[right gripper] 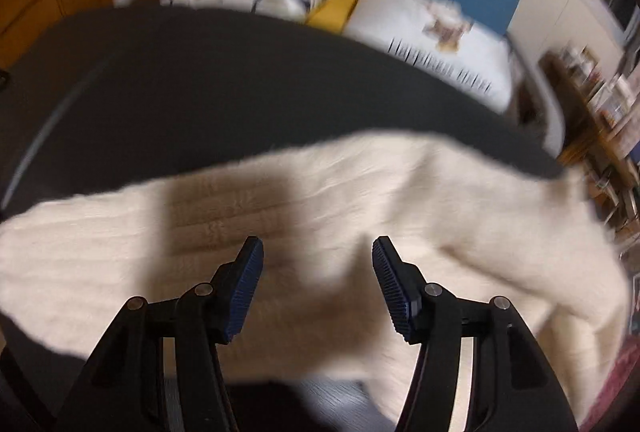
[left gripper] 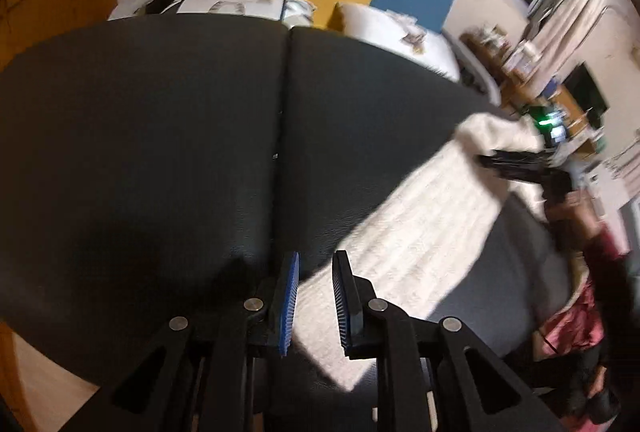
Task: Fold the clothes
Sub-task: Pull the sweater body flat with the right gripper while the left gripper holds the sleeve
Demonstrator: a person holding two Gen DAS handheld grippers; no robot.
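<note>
Cream knit sweater (right gripper: 360, 200) lies spread on black padded surface (left gripper: 140, 132). Judged soft, limp, light, stretchy; best gripped at hem or edge.

Left tool (left gripper: 316, 296): fingers narrowly apart, straddling sweater edge, not visibly clamped.

Right tool (right gripper: 318, 272): spread wide above knit.

Left view alone shows right tool at far end and surface seam (left gripper: 282, 120); right view shows rib texture close.

sweater (right gripper: 320, 200) on table (right gripper: 200, 92), pillows (right gripper: 432, 28) behind

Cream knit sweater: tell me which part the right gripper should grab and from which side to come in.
Judging by the pose, take the cream knit sweater at its raised, rumpled fold on the right, coming from the near edge with the right gripper open and low. That bunched part stands up off the black table, so the fingers can close around it; the flat ribbed stretch offers no lip.
</note>
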